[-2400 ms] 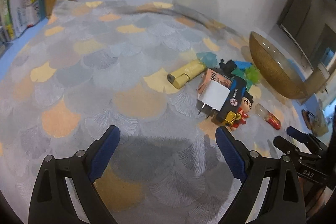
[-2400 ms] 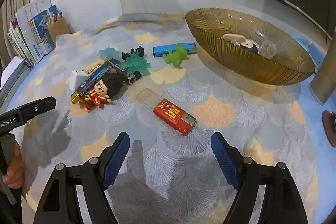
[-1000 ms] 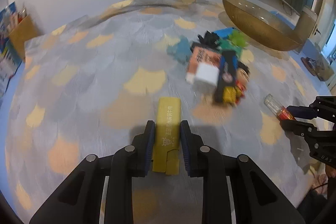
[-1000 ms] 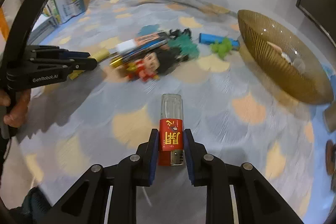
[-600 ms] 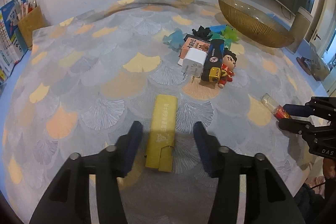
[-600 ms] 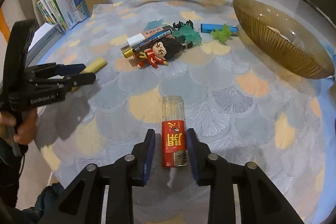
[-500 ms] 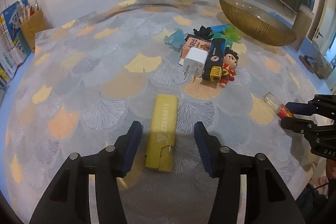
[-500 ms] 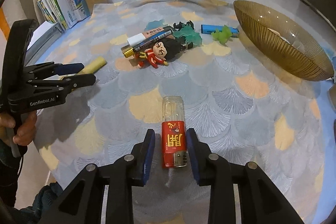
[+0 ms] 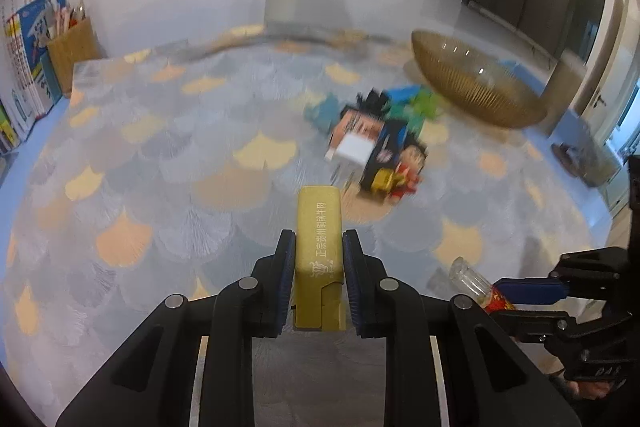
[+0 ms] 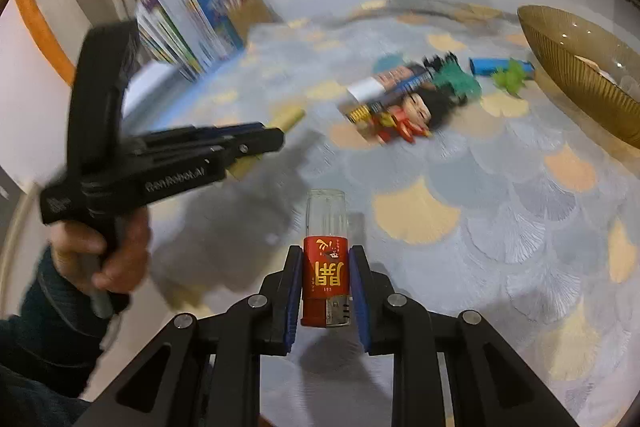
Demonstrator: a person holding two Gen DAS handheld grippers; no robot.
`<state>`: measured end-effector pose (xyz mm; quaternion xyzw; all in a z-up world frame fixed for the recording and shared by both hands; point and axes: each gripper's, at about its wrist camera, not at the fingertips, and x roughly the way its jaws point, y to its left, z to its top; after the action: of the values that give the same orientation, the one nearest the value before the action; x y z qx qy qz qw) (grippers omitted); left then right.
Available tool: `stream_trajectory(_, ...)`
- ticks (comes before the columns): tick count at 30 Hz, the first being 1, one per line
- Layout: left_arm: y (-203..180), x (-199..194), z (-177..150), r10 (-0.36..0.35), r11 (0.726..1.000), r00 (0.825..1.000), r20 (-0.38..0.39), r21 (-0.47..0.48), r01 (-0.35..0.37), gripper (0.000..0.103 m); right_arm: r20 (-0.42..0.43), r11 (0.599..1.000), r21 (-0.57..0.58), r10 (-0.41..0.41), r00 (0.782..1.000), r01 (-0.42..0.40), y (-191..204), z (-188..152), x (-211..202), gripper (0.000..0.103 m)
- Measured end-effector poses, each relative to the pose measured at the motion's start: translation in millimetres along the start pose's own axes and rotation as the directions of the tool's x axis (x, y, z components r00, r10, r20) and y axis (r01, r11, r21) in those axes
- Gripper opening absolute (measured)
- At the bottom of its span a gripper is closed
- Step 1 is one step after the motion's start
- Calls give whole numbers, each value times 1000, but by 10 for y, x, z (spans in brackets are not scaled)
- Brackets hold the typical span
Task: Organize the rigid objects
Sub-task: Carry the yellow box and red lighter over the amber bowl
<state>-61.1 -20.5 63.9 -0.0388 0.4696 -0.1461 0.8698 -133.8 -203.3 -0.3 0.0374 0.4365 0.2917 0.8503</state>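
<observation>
My left gripper (image 9: 319,247) is shut on a yellow box (image 9: 319,235) with red print and holds it above the patterned cloth. My right gripper (image 10: 325,263) is shut on a red lighter (image 10: 325,267) with a clear end, also lifted off the cloth. The lighter also shows in the left wrist view (image 9: 478,287), and the left gripper in the right wrist view (image 10: 264,141). A pile of objects lies mid-table: a white charger (image 9: 355,151), an orange box (image 9: 354,123), a black and blue pack (image 9: 386,151), a toy figure (image 9: 406,167) and green and teal toys (image 10: 456,79).
A gold ribbed bowl (image 9: 476,87) stands at the back right and holds a few items (image 10: 600,75). A blue lighter (image 10: 490,65) lies near it. Books and a pencil holder (image 9: 74,47) stand at the back left. The table edge is close to both grippers.
Half a second ago both grippers were open around their objects on the cloth. Now each is shut on its object and has lifted it; both views are blurred by motion.
</observation>
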Motion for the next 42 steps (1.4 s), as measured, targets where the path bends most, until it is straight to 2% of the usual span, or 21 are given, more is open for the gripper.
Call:
stream_trajectory(3, -1, -105, 90, -55, 998, 998, 28, -24, 56, 20, 44, 999, 32, 26, 999, -27, -24, 33, -140, 22)
stream_trajectory(6, -77, -185, 211, -79, 997, 995, 57, -21, 81, 20, 80, 997, 68, 27, 996, -32, -118, 38, -311, 22)
stream_trajectory(9, -278, -247, 399, -105, 994, 990, 94, 19, 103, 20, 131, 996, 91, -18, 991, 6, -241, 98, -537, 22)
stream_trajectory(12, -508, -289, 631, -136, 990, 982, 132, 60, 129, 20, 210, 991, 125, -80, 974, 54, -422, 227, -878, 22)
stream_trajectory(15, -759, -324, 943, -186, 981, 966, 178, 91, 172, 20, 294, 970, 158, -226, 929, 187, -634, 423, -1318, 22)
stream_trajectory(17, -934, -335, 1171, -212, 975, 956, 201, 111, 192, 20, 326, 951, 192, -293, 899, 241, -775, 537, -1558, 22)
stream_trajectory(20, -1250, -345, 1513, -244, 965, 939, 244, 158, 209, 20, 380, 930, 277, -338, 861, 243, -1028, 740, -1942, 22)
stream_trajectory(22, -1440, -294, 1692, -261, 958, 928, 265, 185, 217, 20, 428, 913, 323, -376, 822, 250, -1161, 859, -2156, 22)
stream_trajectory(25, -1635, -23, 1838, -279, 952, 931, 238, 196, 235, 20, 432, 862, 389, -483, 762, 326, -1371, 968, -2247, 22)
stream_trajectory(26, -1685, 123, 1865, -284, 950, 935, 215, 193, 244, 20, 413, 847, 408, -505, 758, 341, -1450, 992, -2217, 22)
stream_trajectory(27, -1755, 328, 1864, -283, 950, 943, 177, 188, 249, 20, 383, 833, 433, -517, 766, 346, -1581, 1017, -2136, 22)
stream_trajectory(31, -1914, 872, 1732, -294, 943, 954, 54, 178, 280, 20, 255, 791, 507, -517, 817, 342, -1994, 962, -1782, 22)
stream_trajectory(34, -1990, 1118, 1628, -294, 936, 956, -14, 195, 291, 20, 177, 773, 519, -515, 839, 365, -2169, 909, -1595, 22)
stream_trajectory(37, -2024, 1250, 1602, -297, 934, 953, -51, 192, 301, 21, 146, 763, 524, -519, 842, 379, -2221, 900, -1491, 22)
stream_trajectory(39, -2019, 1275, 1607, -314, 928, 948, -58, 191, 319, 23, 124, 750, 521, -538, 833, 407, -2244, 927, -1443, 23)
stream_trajectory(40, -2002, 1252, 1617, -321, 927, 945, -55, 188, 326, 40, 115, 742, 518, -555, 824, 427, -2239, 958, -1435, 26)
stream_trajectory(41, -1957, 1199, 1616, -320, 928, 946, -47, 183, 324, 63, 111, 733, 517, -570, 814, 442, -2232, 980, -1435, 28)
stream_trajectory(42, -1899, 1127, 1614, -316, 932, 948, -28, 176, 316, 74, 107, 722, 520, -585, 804, 457, -2241, 978, -1453, 33)
